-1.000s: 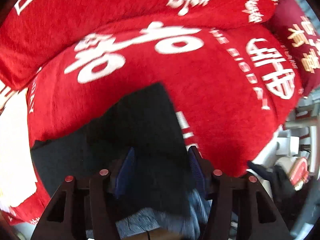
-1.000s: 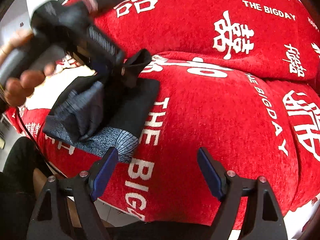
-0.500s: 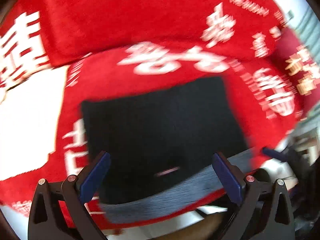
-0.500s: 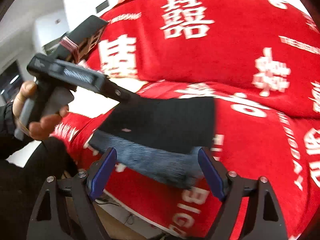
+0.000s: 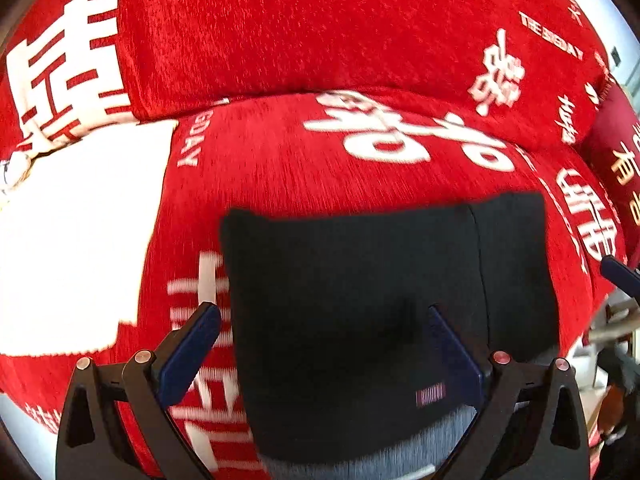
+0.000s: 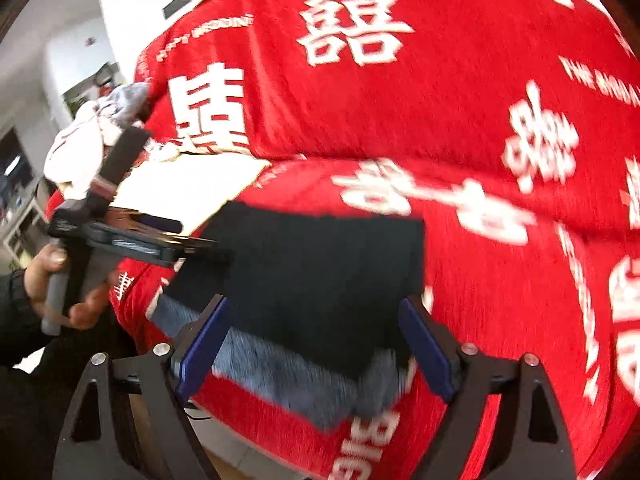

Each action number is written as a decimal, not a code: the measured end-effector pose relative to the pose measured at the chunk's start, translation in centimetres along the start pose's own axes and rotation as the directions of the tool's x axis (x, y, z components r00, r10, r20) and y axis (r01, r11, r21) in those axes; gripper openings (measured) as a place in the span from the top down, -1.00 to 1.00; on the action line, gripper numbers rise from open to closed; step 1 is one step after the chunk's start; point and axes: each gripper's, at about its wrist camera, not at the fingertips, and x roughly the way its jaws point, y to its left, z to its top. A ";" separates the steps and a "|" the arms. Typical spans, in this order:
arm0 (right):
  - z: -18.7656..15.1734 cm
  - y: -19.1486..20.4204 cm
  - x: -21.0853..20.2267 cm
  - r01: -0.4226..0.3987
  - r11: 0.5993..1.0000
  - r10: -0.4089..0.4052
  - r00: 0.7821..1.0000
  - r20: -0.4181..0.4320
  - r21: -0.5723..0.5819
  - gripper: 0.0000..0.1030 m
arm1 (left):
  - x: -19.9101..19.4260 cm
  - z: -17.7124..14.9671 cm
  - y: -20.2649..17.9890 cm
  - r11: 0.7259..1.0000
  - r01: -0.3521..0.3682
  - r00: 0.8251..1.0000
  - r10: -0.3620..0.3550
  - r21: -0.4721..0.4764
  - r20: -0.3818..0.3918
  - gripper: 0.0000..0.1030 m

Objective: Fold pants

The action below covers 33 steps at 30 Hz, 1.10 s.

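The folded black pants lie flat on the red sofa seat, their grey waistband at the seat's front edge. My left gripper hangs open just above the pants' left part, nothing between its blue pads. In the right wrist view the left gripper sits at the pants' left edge, held by a hand. My right gripper hovers over the waistband side with its jaws opening; the pads touch nothing. One blue finger of it shows at the right edge of the left wrist view.
A white cloth lies on the seat left of the pants. The red back cushion with white characters rises behind. A heap of light clothes sits at the sofa's far left. The seat drops off in front, with floor below.
The left gripper let go of the pants, opened wide and drew back to the left; the pants now lie flat. The right gripper swung left and now sits over the waistband.
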 end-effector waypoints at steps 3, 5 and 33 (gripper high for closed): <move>2.7 -0.3 4.5 0.010 0.999 -0.012 0.999 -0.039 -0.036 -0.72 | 2.6 1.9 0.7 0.997 -0.069 0.997 0.068 -0.016 -0.037 -0.98; 4.2 -1.4 7.2 0.007 1.000 -0.008 0.997 -0.074 -0.008 -0.72 | 4.4 2.4 1.6 0.997 -0.066 0.996 0.063 -0.045 -0.067 -0.98; -3.0 2.5 7.2 0.323 0.946 -0.308 0.920 -0.244 0.021 -0.90 | -0.9 -7.9 3.9 0.991 -0.045 0.999 0.045 -0.128 -0.006 -1.00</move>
